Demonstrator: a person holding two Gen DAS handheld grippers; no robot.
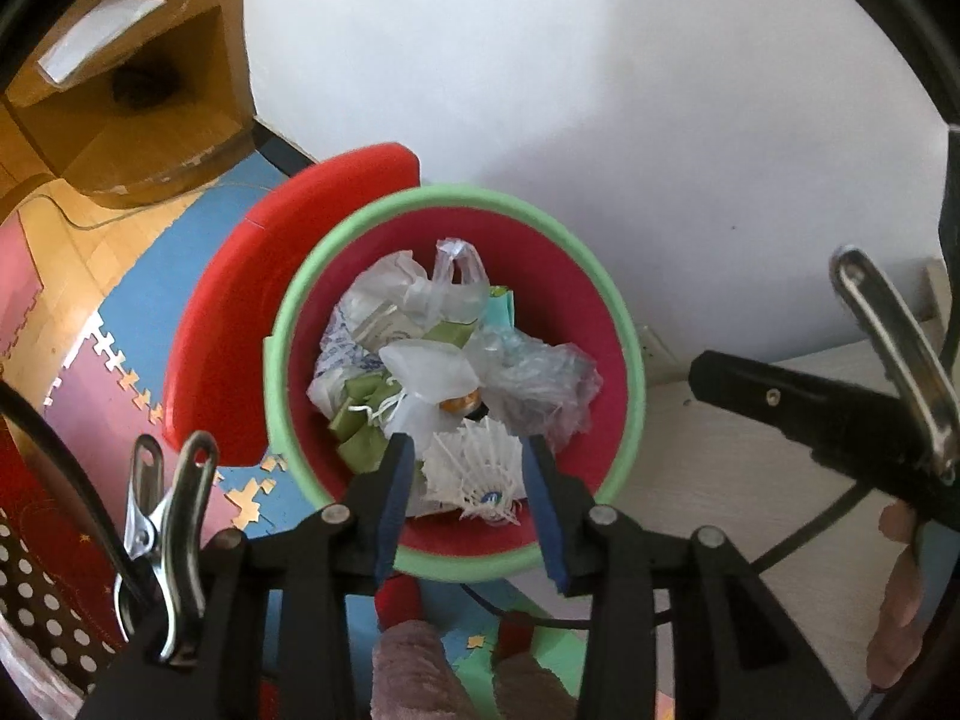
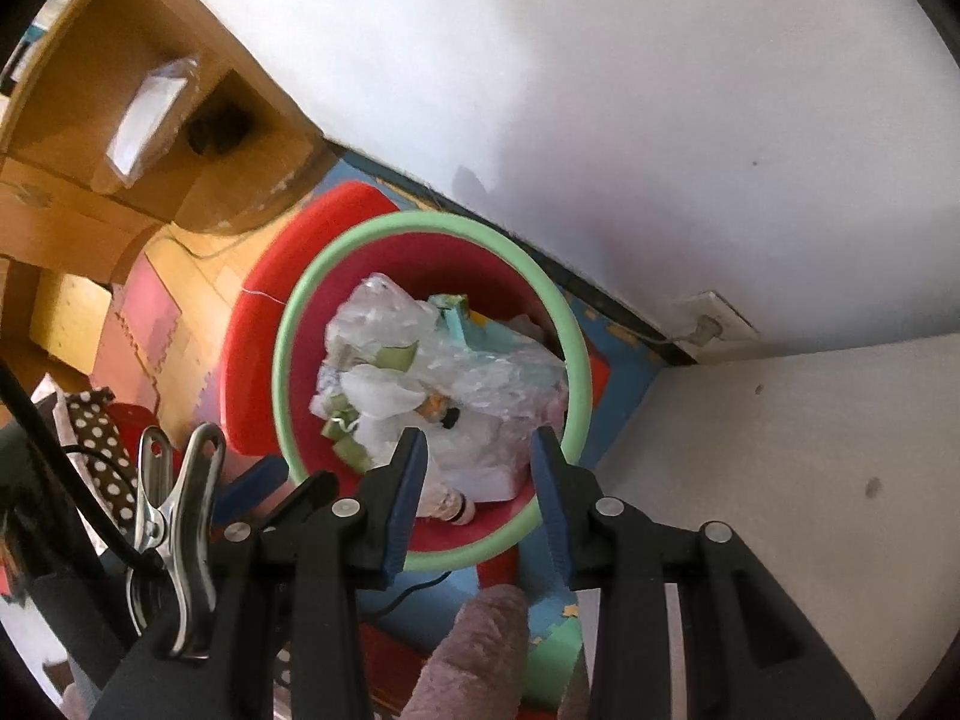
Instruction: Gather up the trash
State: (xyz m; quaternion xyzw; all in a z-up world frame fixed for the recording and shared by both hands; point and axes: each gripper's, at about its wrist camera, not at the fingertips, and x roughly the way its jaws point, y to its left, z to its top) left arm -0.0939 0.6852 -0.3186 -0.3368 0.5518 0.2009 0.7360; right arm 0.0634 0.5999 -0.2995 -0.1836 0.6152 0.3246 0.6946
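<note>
Trash (image 1: 444, 372) fills a red bin with a green rim (image 1: 282, 324) that stands on the floor by a white wall (image 1: 600, 90). In the heap lie clear and white plastic bags (image 1: 528, 378), green paper scraps (image 1: 360, 438), a teal carton (image 1: 501, 312) and, at the near edge, a white shuttlecock (image 1: 480, 468).

Left tongs (image 1: 471, 468) hang over the bin pointing steeply down, jaws parted about halfway and empty; the shuttlecock lies below, between the blue pads (image 1: 396, 498), but neither pad presses on it. No earlier view is given to say more of the jaws.

Right tongs (image 2: 480, 468) point down over the same bin (image 2: 282, 372), jaws likewise part open with nothing held; bags (image 2: 480, 384) show in the gap beneath them. In the left view the right tool (image 1: 840, 414) shows at the right edge, with fingers (image 1: 900, 588) of the person's hand on it.

A red lid (image 1: 204, 330) lies beside the bin, touching its left side. Foam puzzle mats (image 1: 150, 300) in blue and pink cover the floor. A wooden shelf unit (image 1: 150, 90) stands further left, with a clear-wrapped packet (image 1: 102, 30) on it. A white surface (image 2: 780, 480) lies right of the bin, and a wall socket (image 2: 714, 318) sits low on the wall.
</note>
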